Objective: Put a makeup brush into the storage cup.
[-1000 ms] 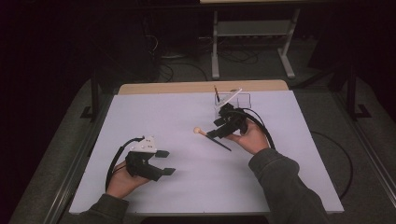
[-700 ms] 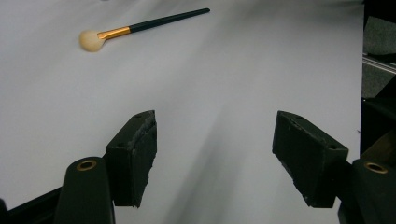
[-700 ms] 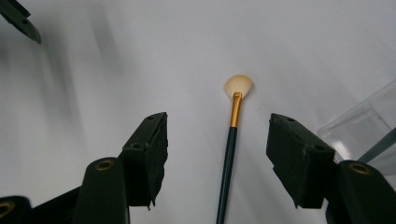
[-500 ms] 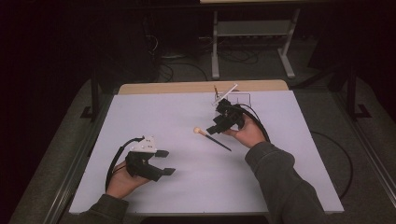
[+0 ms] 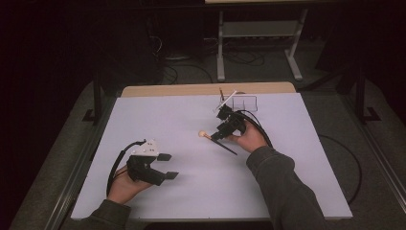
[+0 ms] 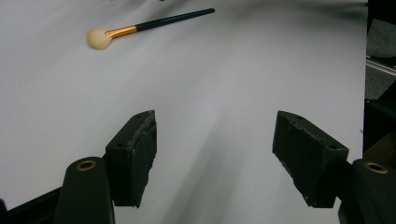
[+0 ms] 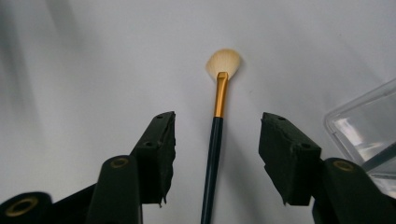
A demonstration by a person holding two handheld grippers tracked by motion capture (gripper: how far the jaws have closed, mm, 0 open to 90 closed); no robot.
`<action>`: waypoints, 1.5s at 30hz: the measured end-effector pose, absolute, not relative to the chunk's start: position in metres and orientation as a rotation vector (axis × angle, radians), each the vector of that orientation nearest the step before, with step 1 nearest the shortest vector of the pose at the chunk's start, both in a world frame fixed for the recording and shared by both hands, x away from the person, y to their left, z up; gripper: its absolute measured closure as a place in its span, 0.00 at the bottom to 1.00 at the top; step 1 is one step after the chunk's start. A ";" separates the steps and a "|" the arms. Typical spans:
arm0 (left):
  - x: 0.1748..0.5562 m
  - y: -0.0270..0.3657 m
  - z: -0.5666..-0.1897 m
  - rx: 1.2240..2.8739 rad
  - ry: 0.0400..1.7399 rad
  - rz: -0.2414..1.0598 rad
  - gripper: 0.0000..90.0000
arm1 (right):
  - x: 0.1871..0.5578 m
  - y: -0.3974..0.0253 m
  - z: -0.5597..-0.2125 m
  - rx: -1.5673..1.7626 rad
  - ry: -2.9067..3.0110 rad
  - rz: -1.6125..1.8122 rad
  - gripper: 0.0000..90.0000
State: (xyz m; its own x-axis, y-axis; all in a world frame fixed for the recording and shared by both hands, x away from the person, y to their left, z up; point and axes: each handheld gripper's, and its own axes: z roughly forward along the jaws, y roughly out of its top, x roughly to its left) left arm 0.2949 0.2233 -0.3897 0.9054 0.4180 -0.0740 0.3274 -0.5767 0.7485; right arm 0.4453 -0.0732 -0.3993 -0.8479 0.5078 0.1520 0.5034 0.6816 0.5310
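A makeup brush (image 5: 218, 142) with a cream head, gold ferrule and dark handle lies flat on the white table (image 5: 191, 201), right of centre. My right gripper (image 5: 219, 130) hovers over its handle end, open. In the right gripper view the brush (image 7: 215, 140) runs between the two spread jaws of that gripper (image 7: 217, 126), untouched, head pointing away. My left gripper (image 5: 167, 166) rests low at the front left, open and holding nothing. In the left gripper view the gripper's jaws (image 6: 217, 135) stand wide apart and the brush (image 6: 154, 24) lies far ahead.
A clear plastic organiser box (image 5: 241, 102) stands at the back of the table behind my right hand, with a couple of thin brushes upright in it; its corner (image 7: 369, 135) is close on the right. A metal frame (image 5: 258, 43) stands on the dark floor beyond.
My right hand and gripper have shifted slightly left and toward the back of the table. The brush and the left gripper have stayed put.
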 end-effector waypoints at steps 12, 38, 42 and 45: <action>0.295 0.224 -0.390 2.222 0.537 0.147 0.34 | 0.447 -0.064 -0.411 0.840 2.906 0.864 0.59; 0.296 0.225 -0.390 2.228 0.538 0.143 0.33 | 0.448 -0.060 -0.421 0.859 2.934 0.801 0.79; 0.296 0.225 -0.390 2.229 0.537 0.144 0.33 | 0.449 -0.060 -0.422 0.858 2.938 0.787 0.80; 0.296 0.225 -0.390 2.229 0.538 0.143 0.33 | 0.449 -0.060 -0.423 0.858 2.938 0.785 0.81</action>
